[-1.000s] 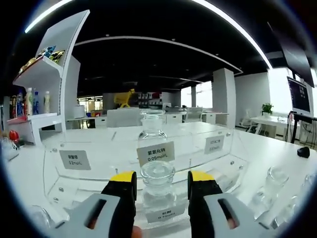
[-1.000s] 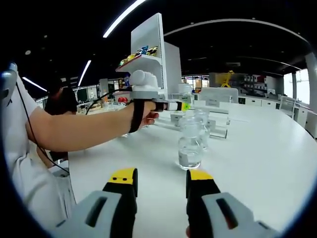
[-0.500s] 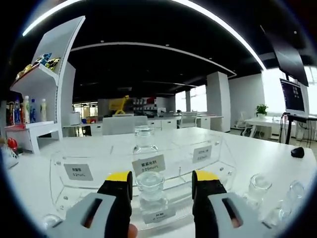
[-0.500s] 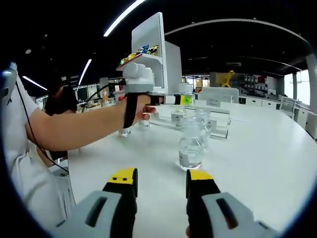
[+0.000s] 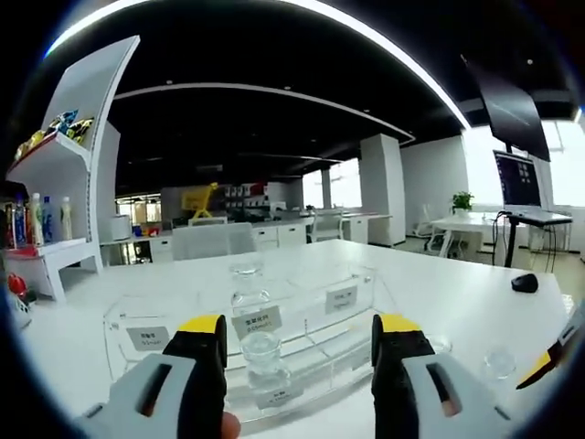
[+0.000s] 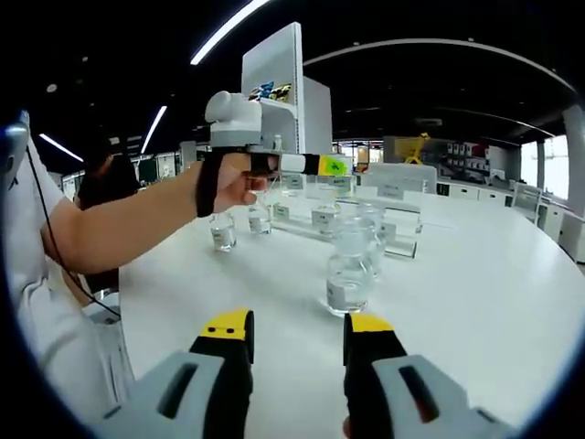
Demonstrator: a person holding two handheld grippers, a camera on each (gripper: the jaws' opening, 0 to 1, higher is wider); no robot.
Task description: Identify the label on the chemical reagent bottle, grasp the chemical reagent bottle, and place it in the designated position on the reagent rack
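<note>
The left gripper (image 5: pixel 299 340) is open and empty, and over the last second it has drawn back and up from the clear rack (image 5: pixel 352 320), so the bottle (image 5: pixel 260 357) standing in the rack's front middle slot now looks smaller and well clear of the jaws: that bottle appears placed. The right gripper (image 6: pixel 297 331) hangs open and empty above the white table (image 6: pixel 475 274), and the next bottle (image 6: pixel 349 273) stands just ahead between its jaw lines, untouched.
</note>
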